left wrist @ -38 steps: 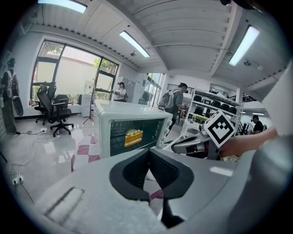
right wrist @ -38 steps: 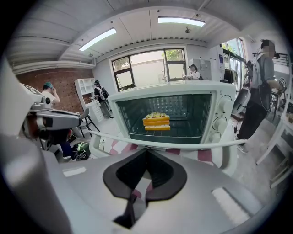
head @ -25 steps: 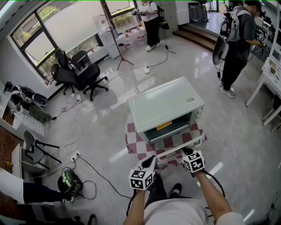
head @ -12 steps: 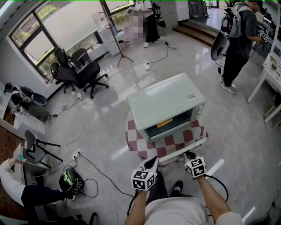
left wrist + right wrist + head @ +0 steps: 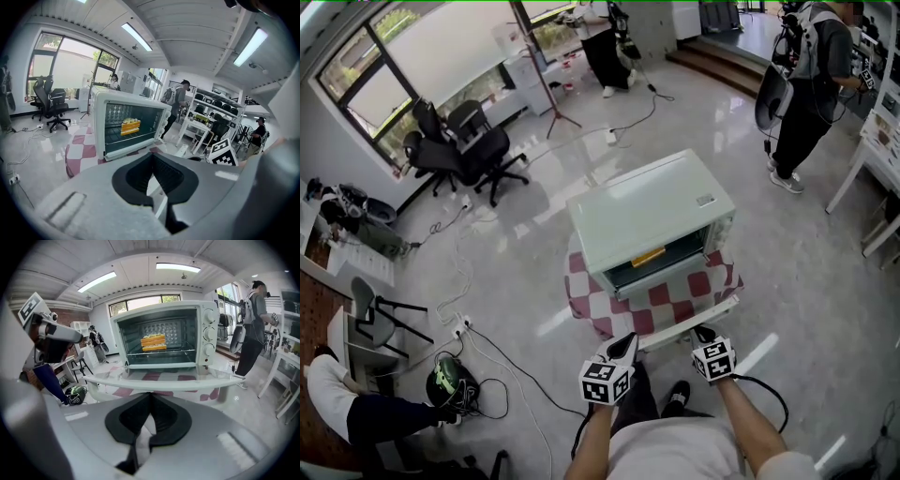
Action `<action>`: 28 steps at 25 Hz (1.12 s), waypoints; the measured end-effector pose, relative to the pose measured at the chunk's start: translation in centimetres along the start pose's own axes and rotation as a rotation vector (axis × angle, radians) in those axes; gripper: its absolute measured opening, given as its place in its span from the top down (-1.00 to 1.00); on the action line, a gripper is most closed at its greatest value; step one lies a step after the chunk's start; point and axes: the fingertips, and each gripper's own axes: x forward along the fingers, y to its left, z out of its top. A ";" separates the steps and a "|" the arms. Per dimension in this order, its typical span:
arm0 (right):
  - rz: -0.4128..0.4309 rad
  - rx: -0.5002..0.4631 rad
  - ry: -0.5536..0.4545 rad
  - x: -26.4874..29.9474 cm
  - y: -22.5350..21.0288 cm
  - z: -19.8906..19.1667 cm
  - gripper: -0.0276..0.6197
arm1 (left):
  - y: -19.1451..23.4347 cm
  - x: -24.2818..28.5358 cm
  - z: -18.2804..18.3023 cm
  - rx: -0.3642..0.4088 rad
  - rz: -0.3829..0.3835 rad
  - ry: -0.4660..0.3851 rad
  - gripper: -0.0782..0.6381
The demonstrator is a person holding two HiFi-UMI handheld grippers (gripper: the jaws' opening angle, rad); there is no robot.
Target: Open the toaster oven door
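- In the middle of the shiny floor, a toaster oven [image 5: 652, 211] stands on a low table under a red and white checked cloth [image 5: 581, 291].
- The oven door [image 5: 159, 373] is down and lies about level, reaching out over the cloth toward the person, with its white handle [image 5: 689, 321] along the near edge.
- A piece of layered cake [image 5: 153, 342] sits on the rack inside the open oven, and three knobs [image 5: 207, 333] run down the front panel on the right.
- The right gripper [image 5: 150, 394] has its jaws pressed together with nothing between them.
- In the right gripper view the handle [image 5: 159, 383] stretches across just beyond the jaw tips, and the oven mouth faces it straight on.
- In the head view the right gripper [image 5: 703, 332] sits just beside the handle's right part; whether they touch cannot be told.
- The left gripper [image 5: 152, 157] also has its jaws together and grips nothing.
- It is held at the handle's left end [image 5: 625, 339], and from there the oven is seen at a slant with the cake [image 5: 130, 126] behind the open front.
- The right gripper's marker cube [image 5: 222, 154] shows at the right of the left gripper view.
- A person [image 5: 802, 84] stands well apart to the right, and office chairs [image 5: 459, 150] stand near the window.
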 end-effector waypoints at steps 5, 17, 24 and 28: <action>-0.013 0.024 0.023 0.4 0.0 -1.7 0.90 | 0.7 0.0 -1.1 -0.014 0.011 0.030 0.78; -0.029 0.075 0.108 3.3 -0.8 -6.5 0.90 | 0.8 -0.2 -2.4 0.030 0.000 0.106 0.78; -0.037 0.111 0.152 4.0 -1.2 -7.6 0.90 | 0.4 0.1 -2.3 0.037 -0.017 0.116 0.78; -0.035 0.119 0.166 3.9 -1.0 -8.1 0.90 | 0.2 0.3 -1.9 0.035 -0.019 0.106 0.78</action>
